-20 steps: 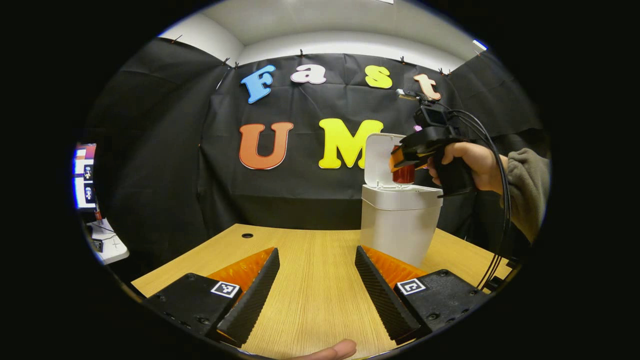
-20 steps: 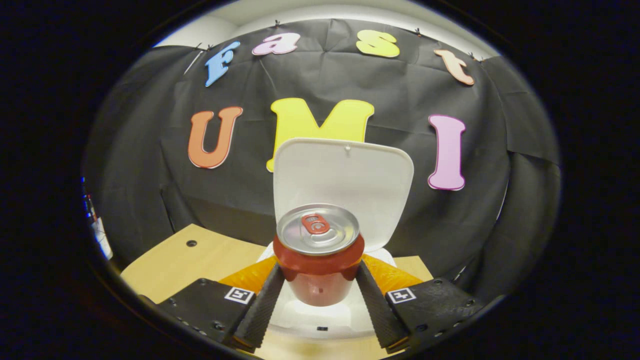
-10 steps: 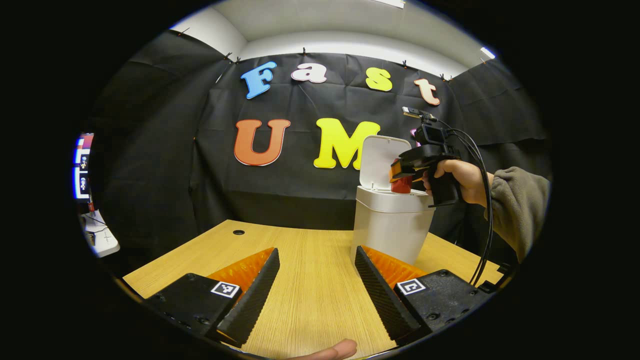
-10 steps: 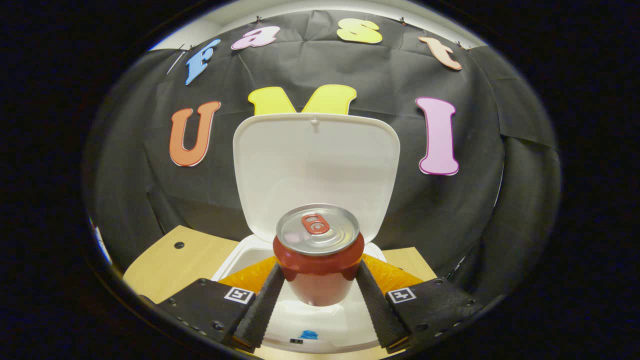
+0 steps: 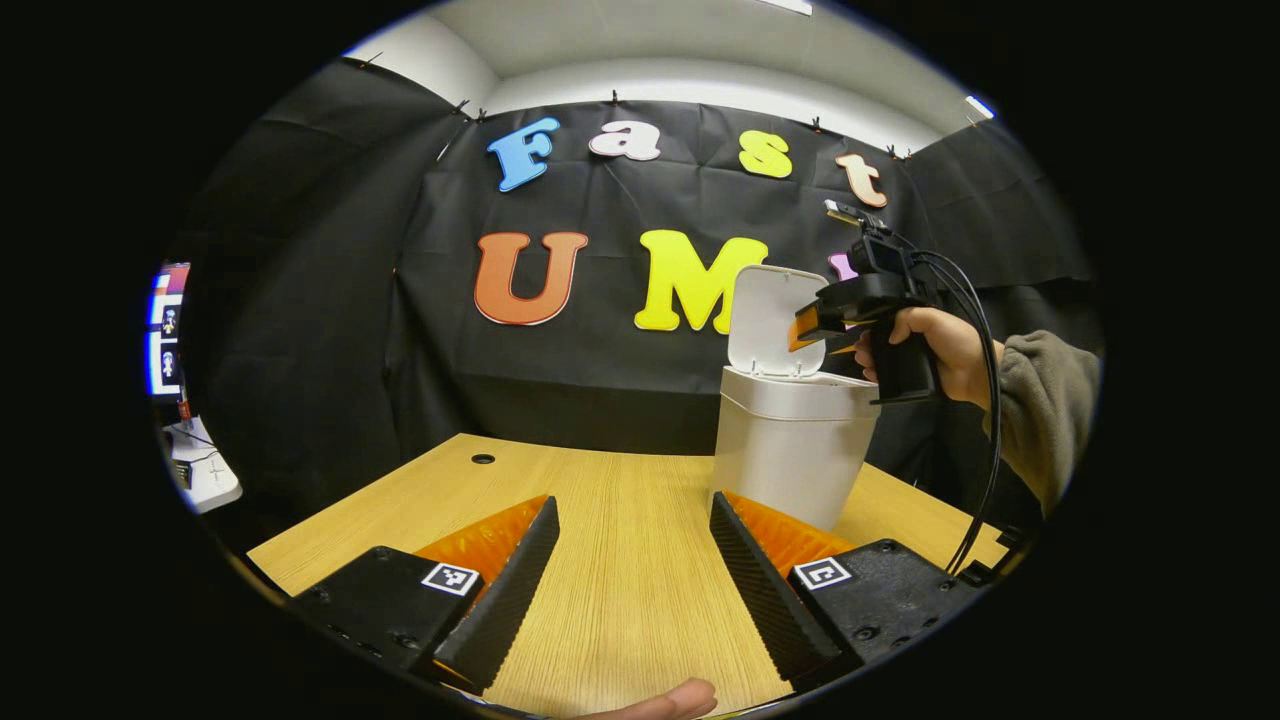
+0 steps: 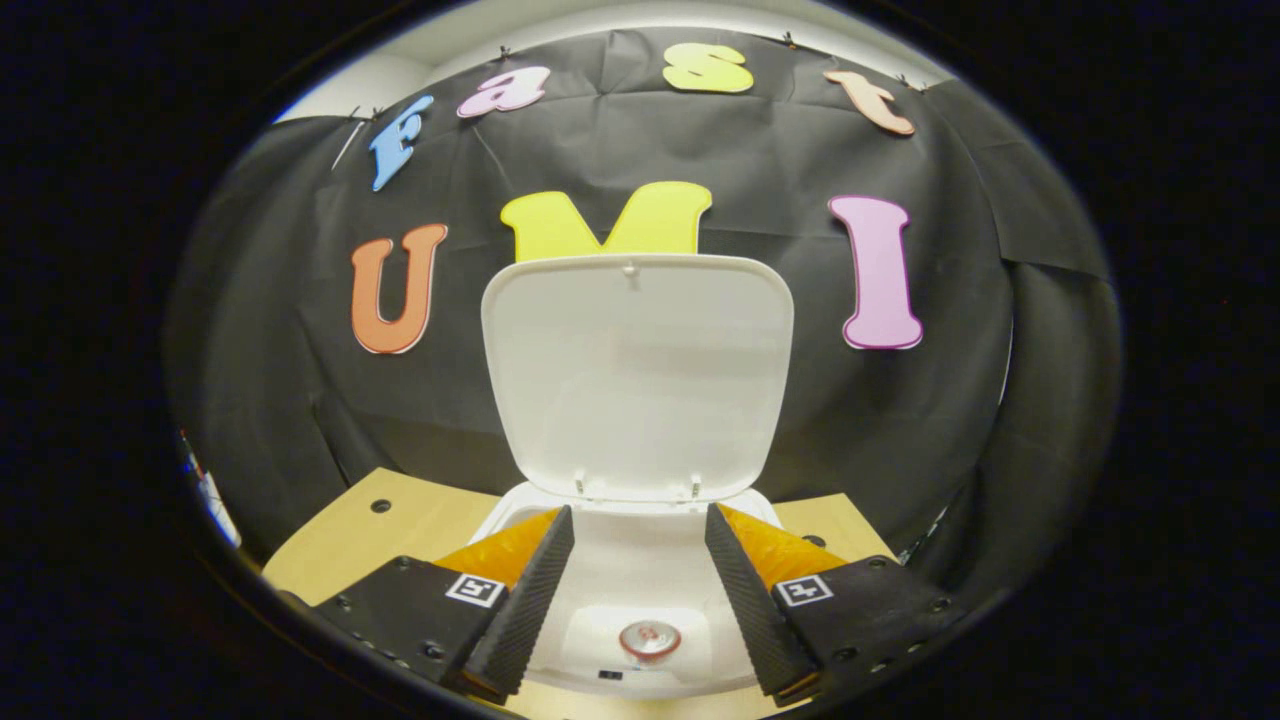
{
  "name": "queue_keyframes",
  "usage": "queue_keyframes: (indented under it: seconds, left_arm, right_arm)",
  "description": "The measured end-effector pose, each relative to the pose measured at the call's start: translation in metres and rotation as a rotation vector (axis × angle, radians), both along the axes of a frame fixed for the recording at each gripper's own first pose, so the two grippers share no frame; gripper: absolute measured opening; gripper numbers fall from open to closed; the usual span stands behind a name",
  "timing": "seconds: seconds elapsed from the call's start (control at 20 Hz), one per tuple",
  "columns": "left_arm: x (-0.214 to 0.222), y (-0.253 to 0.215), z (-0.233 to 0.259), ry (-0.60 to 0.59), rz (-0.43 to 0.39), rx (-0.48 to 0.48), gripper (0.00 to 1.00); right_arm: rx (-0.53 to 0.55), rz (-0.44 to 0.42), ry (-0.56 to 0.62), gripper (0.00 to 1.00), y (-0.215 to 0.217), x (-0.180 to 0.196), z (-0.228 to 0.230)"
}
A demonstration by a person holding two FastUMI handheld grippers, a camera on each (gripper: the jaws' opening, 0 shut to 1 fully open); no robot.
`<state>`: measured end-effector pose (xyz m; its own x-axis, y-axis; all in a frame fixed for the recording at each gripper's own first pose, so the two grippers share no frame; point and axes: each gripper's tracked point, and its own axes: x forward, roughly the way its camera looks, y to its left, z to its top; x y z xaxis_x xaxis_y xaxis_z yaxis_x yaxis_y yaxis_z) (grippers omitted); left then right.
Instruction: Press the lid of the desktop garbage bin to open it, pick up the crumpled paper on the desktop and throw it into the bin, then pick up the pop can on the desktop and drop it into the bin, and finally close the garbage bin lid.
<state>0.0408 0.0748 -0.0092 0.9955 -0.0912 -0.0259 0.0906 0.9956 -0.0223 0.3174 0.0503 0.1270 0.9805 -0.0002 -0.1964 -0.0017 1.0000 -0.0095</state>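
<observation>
The white desktop bin stands on the wooden table with its lid tipped up and back. Held by a hand, my right gripper hovers open over the bin's mouth. In the right gripper view that gripper looks straight down into the bin, where the red pop can lies at the bottom, its silver top facing up. The raised lid stands just beyond the fingers. My left gripper is open low over the table, left of the bin, holding nothing.
The table has a small round cable hole at its far left. A cable hangs from the right gripper down past the table's right edge. A lit screen stands off to the left. A fingertip shows at the bottom edge.
My right gripper opened and let go of the pop can, which dropped into the bin. The gripper then rose a little above the bin's mouth. The left gripper stayed put.
</observation>
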Motion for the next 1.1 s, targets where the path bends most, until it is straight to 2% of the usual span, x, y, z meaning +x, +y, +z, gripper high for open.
queue_keyframes:
  seconds: [0.3, 0.45, 0.65, 0.75, 0.85, 0.95, 1.1]
  left_arm:
    - [0.0, 0.004, 0.001, -0.01, 0.013, 0.0, 0.98]
    - [0.001, 0.008, 0.001, -0.001, 0.019, -0.018, 0.98]
    - [0.0, 0.015, 0.003, 0.004, 0.022, -0.041, 0.98]
    - [0.0, 0.022, 0.003, 0.002, 0.037, -0.044, 0.98]
    - [0.002, 0.029, 0.003, -0.004, 0.057, -0.047, 0.97]
    - [0.003, 0.038, 0.004, -0.01, 0.089, -0.053, 0.97]
    - [0.002, 0.038, 0.009, -0.022, 0.088, -0.068, 0.99]
  right_arm:
    - [-0.026, 0.037, -0.052, 0.83, 0.016, -0.017, 0.023]
    - [-0.033, 0.051, -0.087, 0.89, 0.02, -0.025, 0.042]
    - [-0.03, 0.043, -0.195, 0.97, 0.016, -0.03, 0.08]
    - [-0.047, 0.042, -0.25, 0.95, 0.016, -0.028, 0.097]
    - [-0.05, 0.037, -0.29, 0.97, 0.017, -0.024, 0.114]
    - [-0.024, 0.032, -0.312, 0.95, 0.018, -0.016, 0.128]
    - [-0.017, -0.006, -0.318, 0.96, 0.012, 0.001, 0.148]
